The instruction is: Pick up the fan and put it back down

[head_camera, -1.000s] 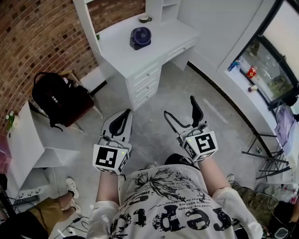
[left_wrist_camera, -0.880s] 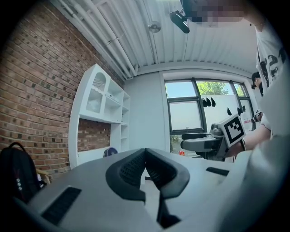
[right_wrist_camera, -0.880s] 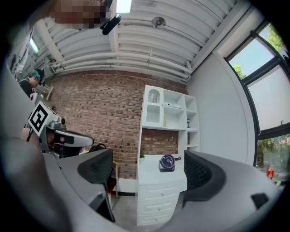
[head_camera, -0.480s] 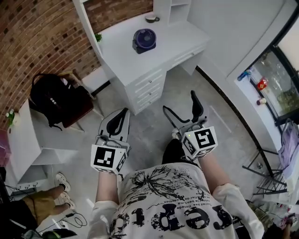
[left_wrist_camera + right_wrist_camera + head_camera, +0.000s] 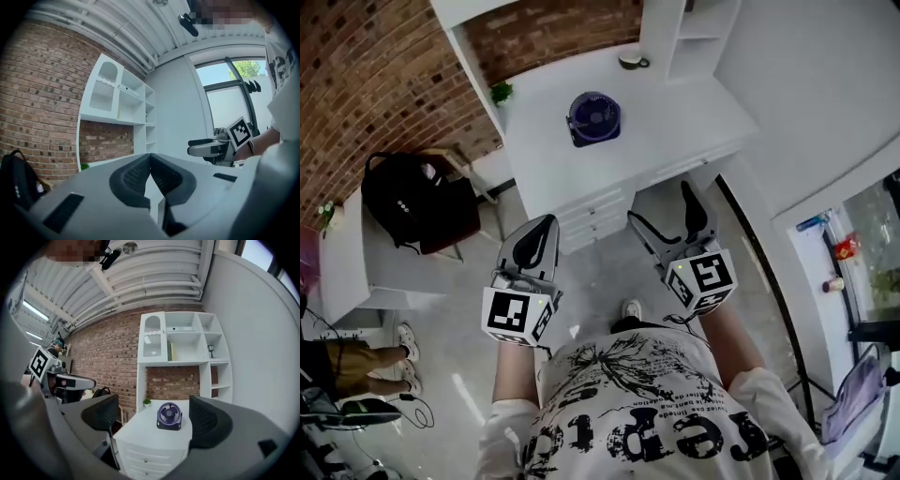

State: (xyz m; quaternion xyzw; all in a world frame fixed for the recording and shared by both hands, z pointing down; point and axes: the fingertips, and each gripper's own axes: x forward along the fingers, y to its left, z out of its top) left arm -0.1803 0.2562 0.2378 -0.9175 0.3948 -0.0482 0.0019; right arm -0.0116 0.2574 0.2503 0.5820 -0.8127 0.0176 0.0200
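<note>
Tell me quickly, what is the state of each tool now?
Left tool: closed, holding nothing.
Right tool: open, has just been opening, nothing between its jaws; the fan stands on the desk.

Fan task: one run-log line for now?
phase: pre-grasp | small round purple fan: upright on white desk, untouched | left tongs: shut, empty | right tongs: just opened wide, empty, aimed at fan
</note>
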